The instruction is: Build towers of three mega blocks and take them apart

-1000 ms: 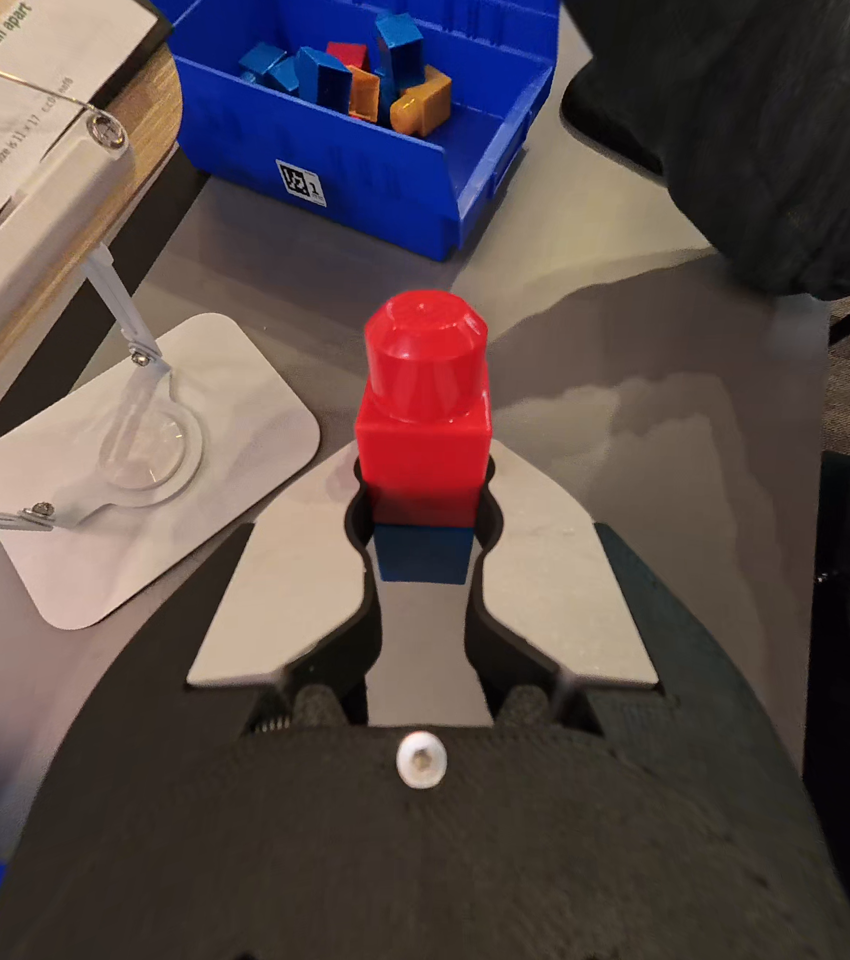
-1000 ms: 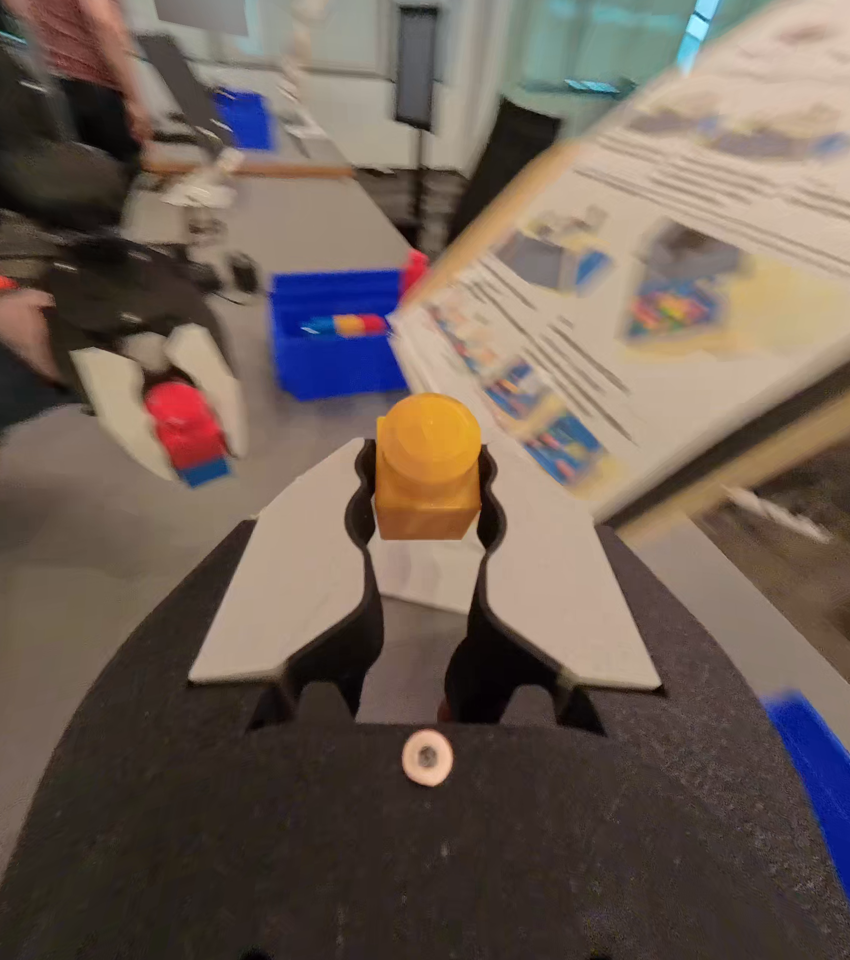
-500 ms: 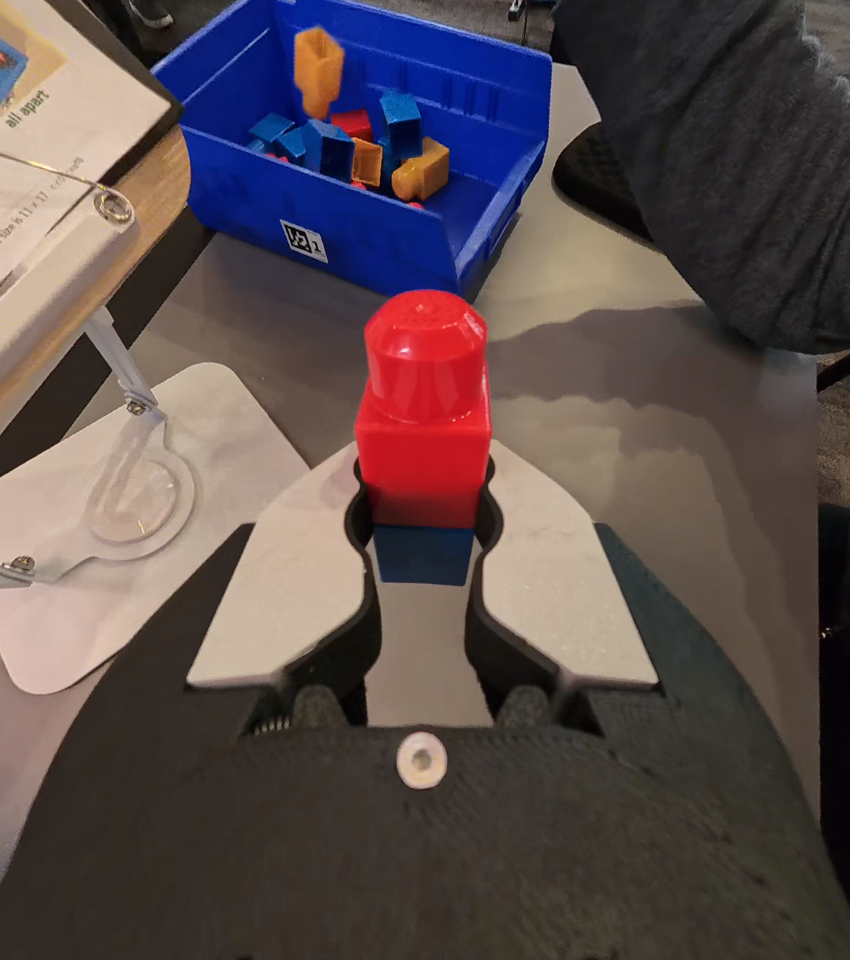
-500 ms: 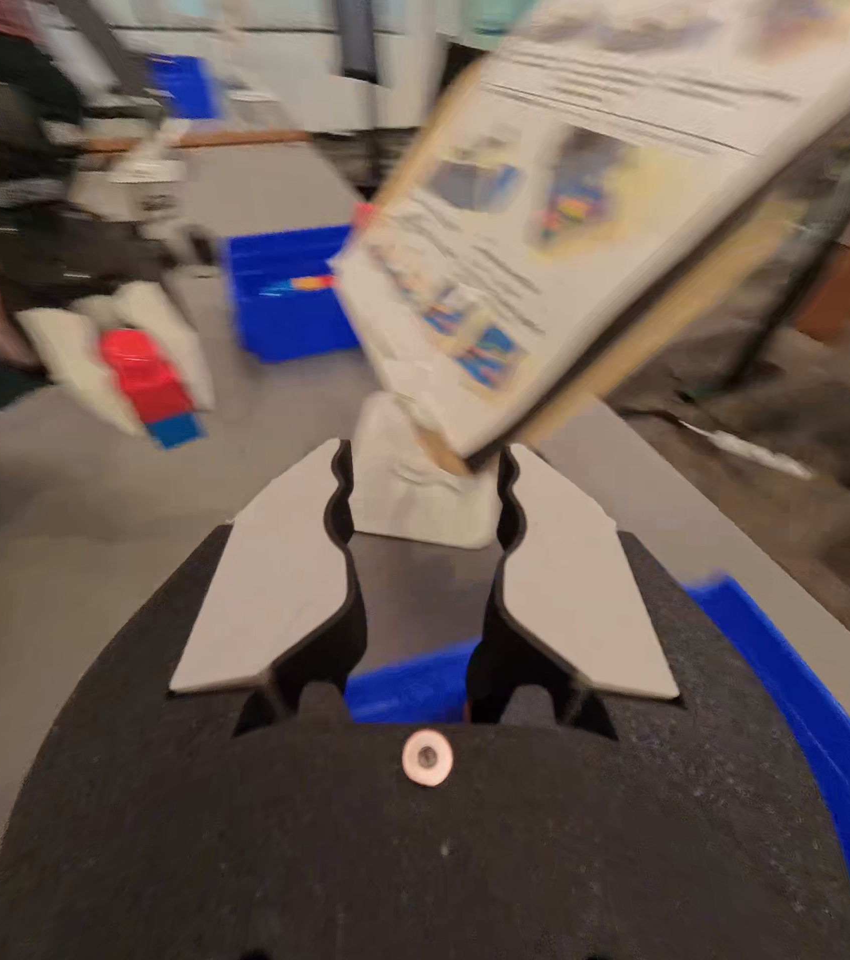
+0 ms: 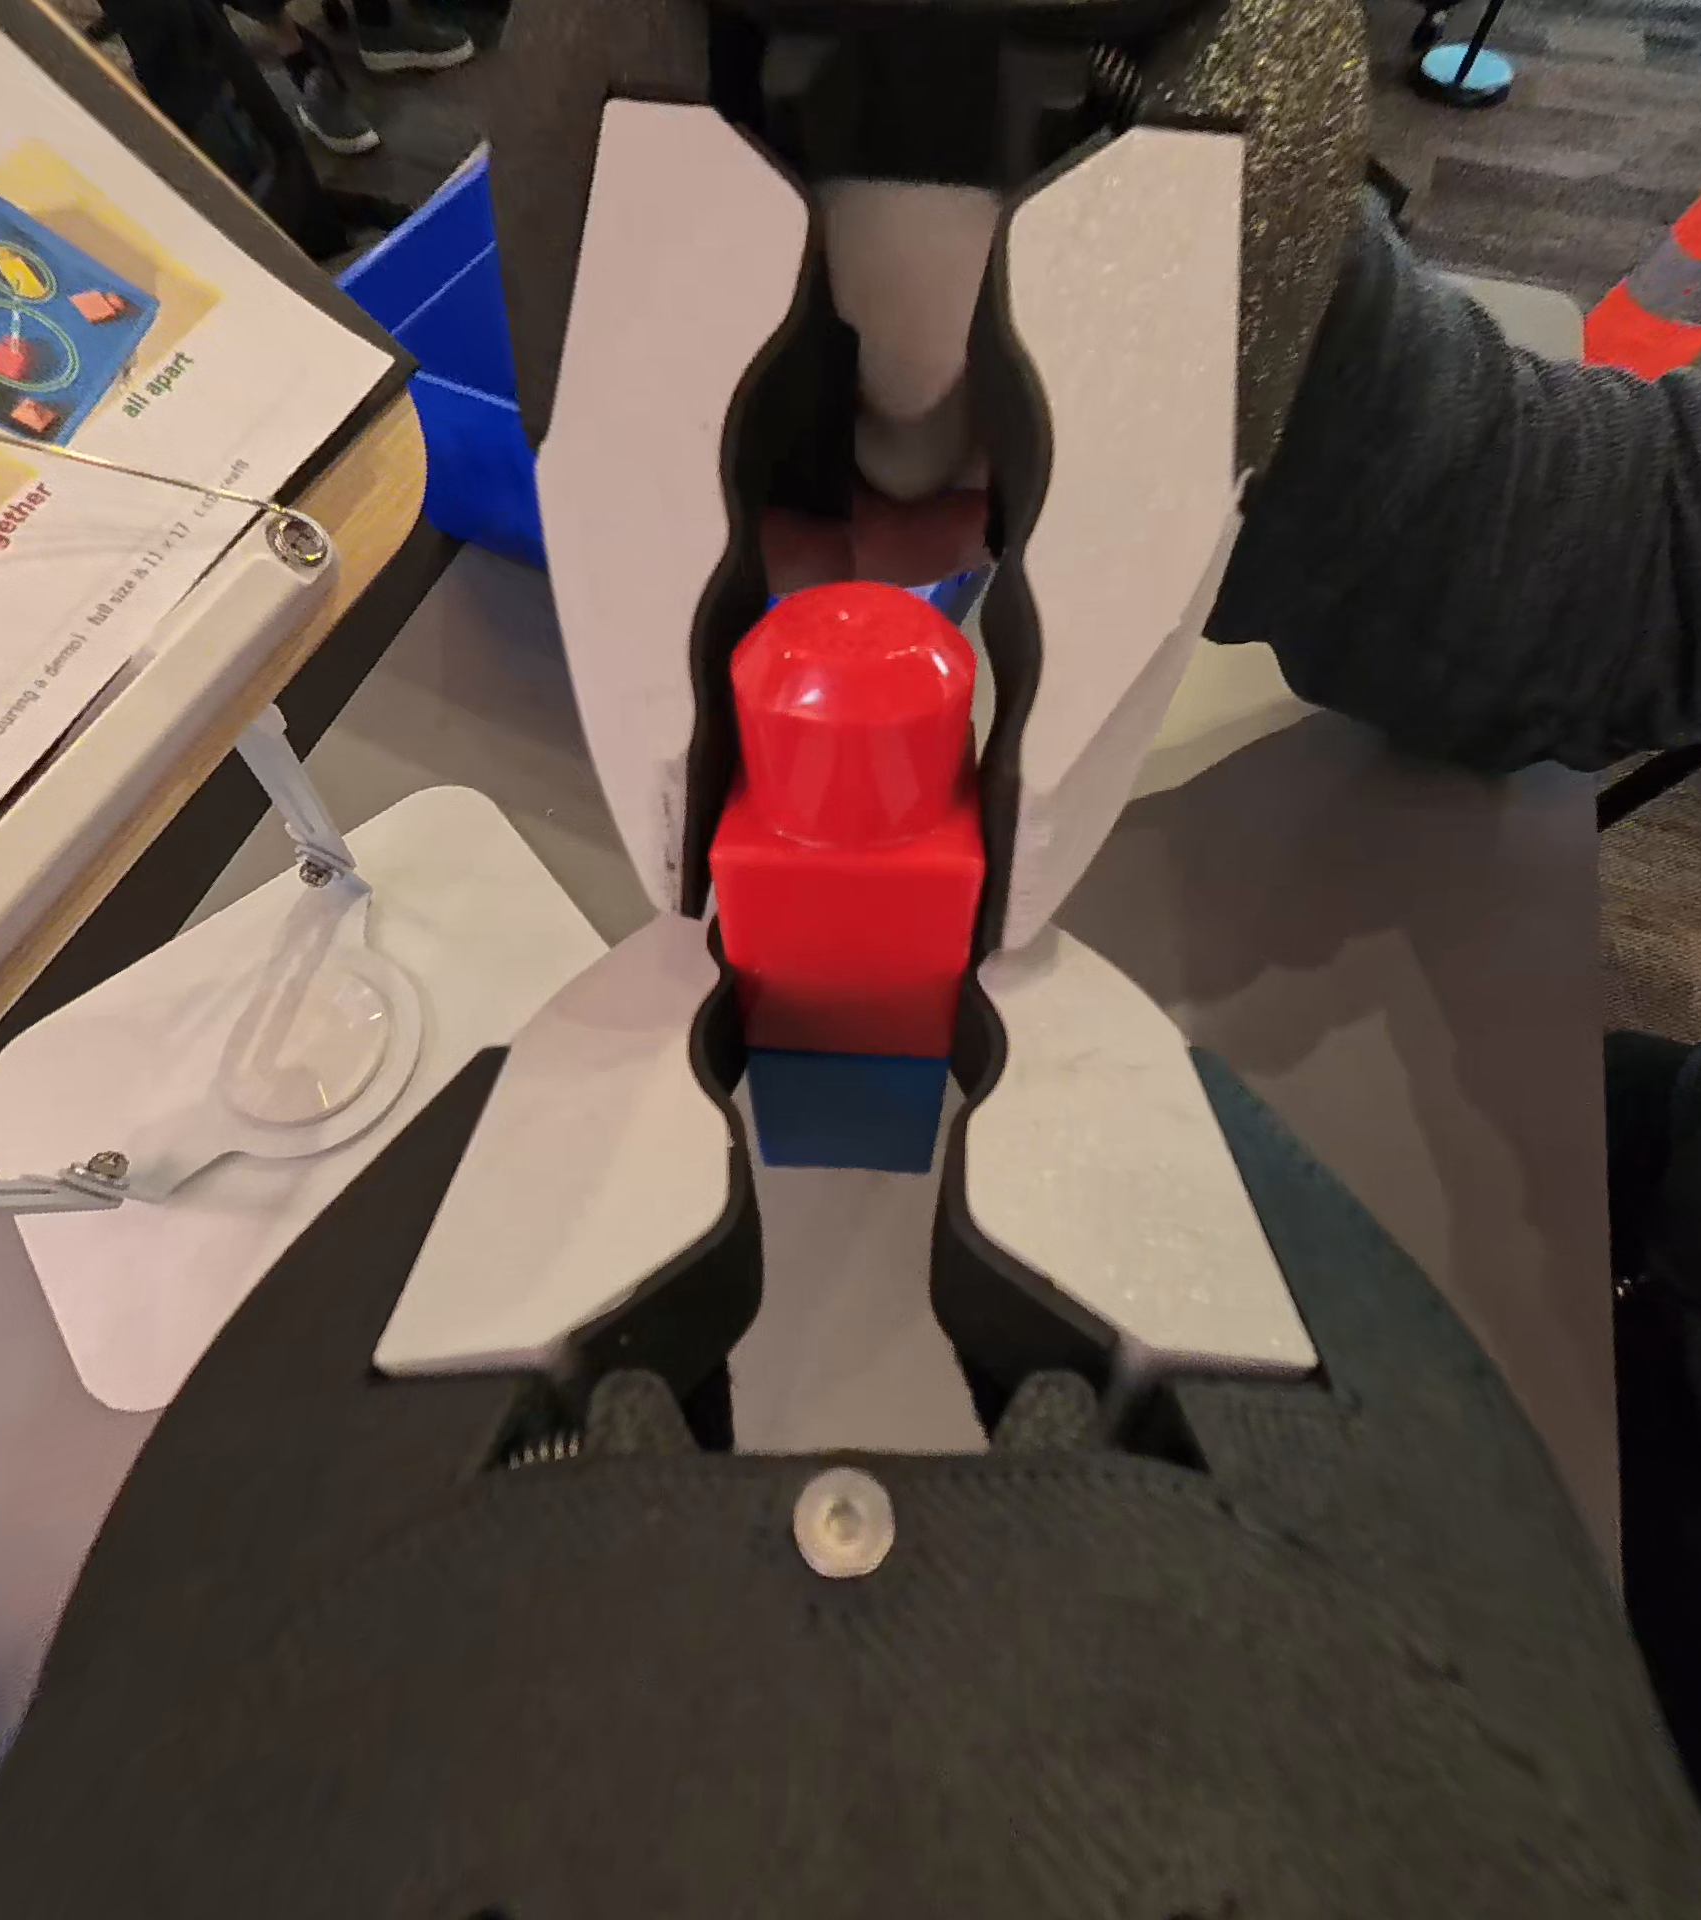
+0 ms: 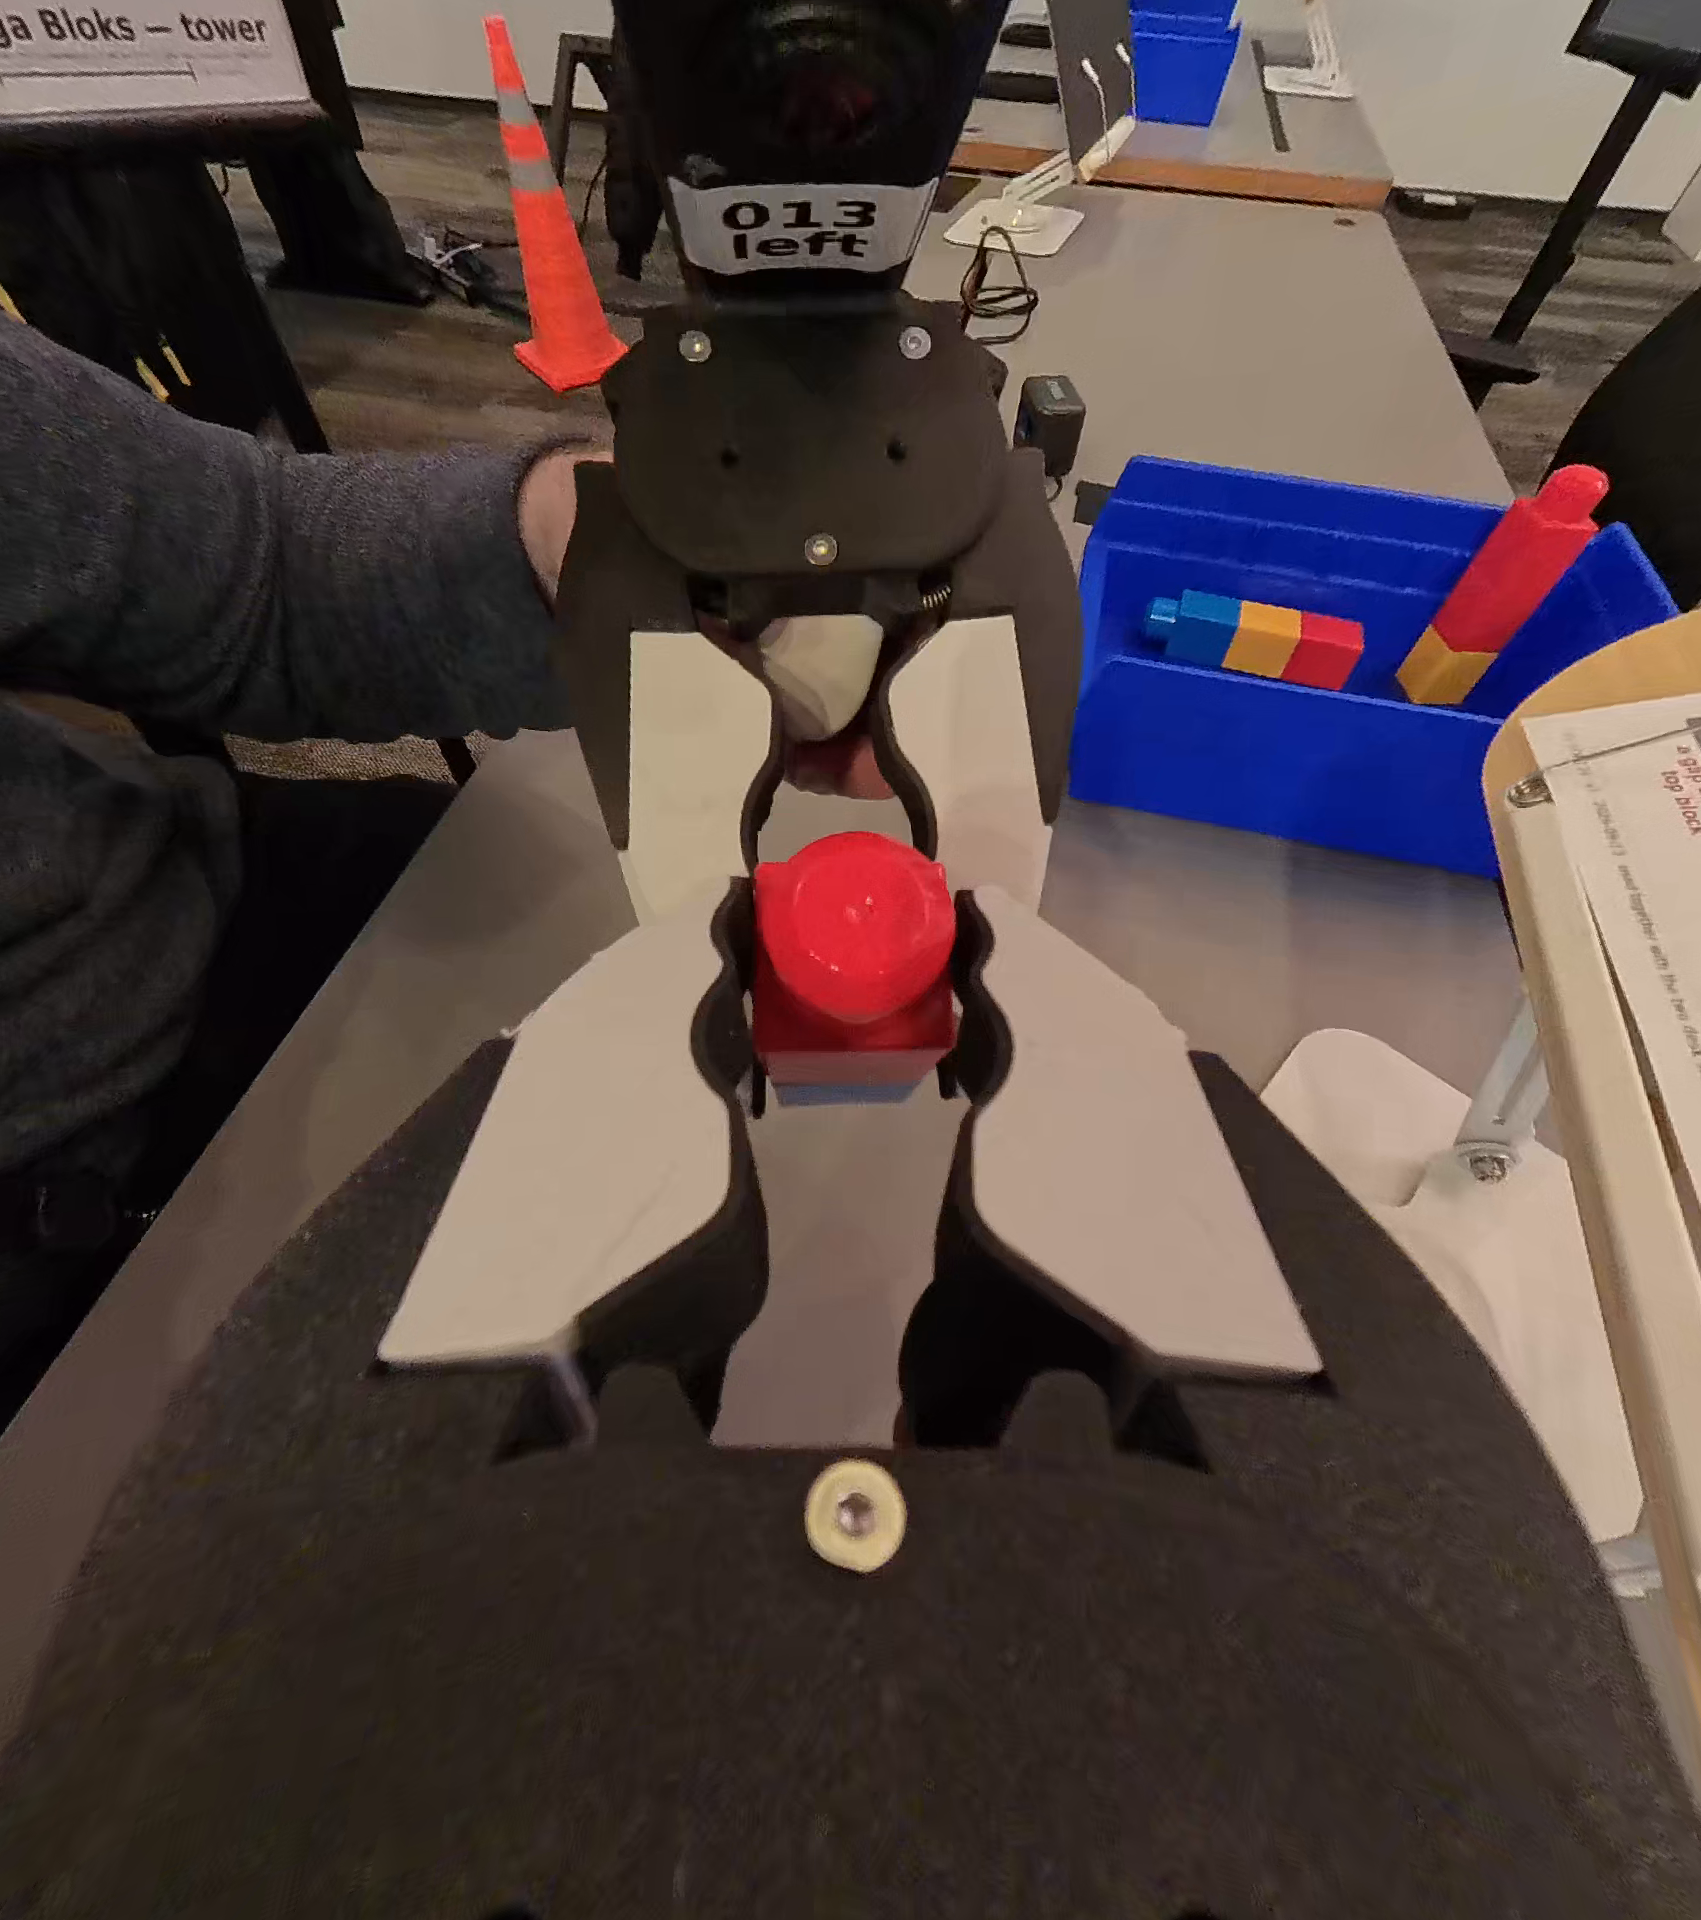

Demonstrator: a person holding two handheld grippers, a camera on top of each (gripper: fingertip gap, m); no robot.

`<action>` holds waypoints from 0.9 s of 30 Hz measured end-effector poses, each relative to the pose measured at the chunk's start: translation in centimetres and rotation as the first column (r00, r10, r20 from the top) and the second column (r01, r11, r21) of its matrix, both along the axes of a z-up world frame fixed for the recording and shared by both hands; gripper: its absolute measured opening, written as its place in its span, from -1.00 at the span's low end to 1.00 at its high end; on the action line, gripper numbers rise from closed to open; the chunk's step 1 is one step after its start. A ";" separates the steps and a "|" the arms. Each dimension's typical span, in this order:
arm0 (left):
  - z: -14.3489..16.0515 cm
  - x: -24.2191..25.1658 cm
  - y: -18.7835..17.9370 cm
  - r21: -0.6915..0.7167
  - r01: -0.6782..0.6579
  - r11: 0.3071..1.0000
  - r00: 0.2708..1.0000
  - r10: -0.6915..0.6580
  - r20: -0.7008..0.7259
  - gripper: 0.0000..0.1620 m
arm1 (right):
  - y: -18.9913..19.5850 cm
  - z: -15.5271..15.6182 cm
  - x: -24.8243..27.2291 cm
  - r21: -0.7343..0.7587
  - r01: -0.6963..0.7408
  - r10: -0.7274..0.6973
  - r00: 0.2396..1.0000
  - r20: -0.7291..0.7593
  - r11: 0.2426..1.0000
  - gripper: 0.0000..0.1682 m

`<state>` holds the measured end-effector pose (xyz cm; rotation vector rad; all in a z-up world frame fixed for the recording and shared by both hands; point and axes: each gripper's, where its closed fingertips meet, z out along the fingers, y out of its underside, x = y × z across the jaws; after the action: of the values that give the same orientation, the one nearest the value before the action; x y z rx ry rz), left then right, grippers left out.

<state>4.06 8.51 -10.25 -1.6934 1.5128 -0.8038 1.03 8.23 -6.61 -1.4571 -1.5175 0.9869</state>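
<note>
Stack: glossy red block [image 5: 846, 831] pressed onto a blue block [image 5: 841, 1107], held above the grey table [image 5: 1397, 1039].
Left gripper [image 5: 841, 1023]: my fingers clamped on the stack's lower part.
Right gripper [image 6: 851, 997]: fingers flank the red block; whether they grip, I cannot tell.
Room: blue bin [image 6: 1345, 717] right, well apart.
Hidden: blue block mostly covered in right wrist view.

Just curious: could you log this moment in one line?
left gripper: shut on two-block stack | stack: red block over blue block | right gripper: flanking red block, grip unclear

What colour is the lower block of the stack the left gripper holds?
Blue: the lower block sits under the red block; clearest in the left wrist view.
</note>
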 end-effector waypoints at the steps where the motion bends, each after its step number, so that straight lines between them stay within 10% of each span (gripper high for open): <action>1: 0.1 0.0 0.0 0.007 0.000 1.000 1.000 0.000 0.010 -0.55 | 0.0 0.1 0.0 0.002 -0.002 0.002 1.000 -0.005 1.000 -0.58; 18: -1.1 -0.5 -0.1 -0.043 0.009 0.999 1.000 -0.009 0.001 -0.56 | 0.5 2.3 0.5 0.021 0.037 -0.034 0.994 -0.108 0.999 -0.59; 22: -3.7 -2.0 0.5 0.052 -0.021 0.998 0.979 0.031 -0.204 -0.56 | 0.9 5.8 2.2 -0.043 0.054 -0.064 0.958 -0.281 0.998 -0.59; 27: -4.7 -2.3 -0.2 0.011 -0.021 1.000 0.983 0.023 -0.182 -0.56 | 5.1 7.2 10.6 0.040 0.364 -0.343 0.906 -0.248 0.931 -0.59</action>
<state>1.76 8.31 -14.92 -1.8149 1.6137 -0.6431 11.60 13.33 0.62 -1.4325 -1.0616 0.8293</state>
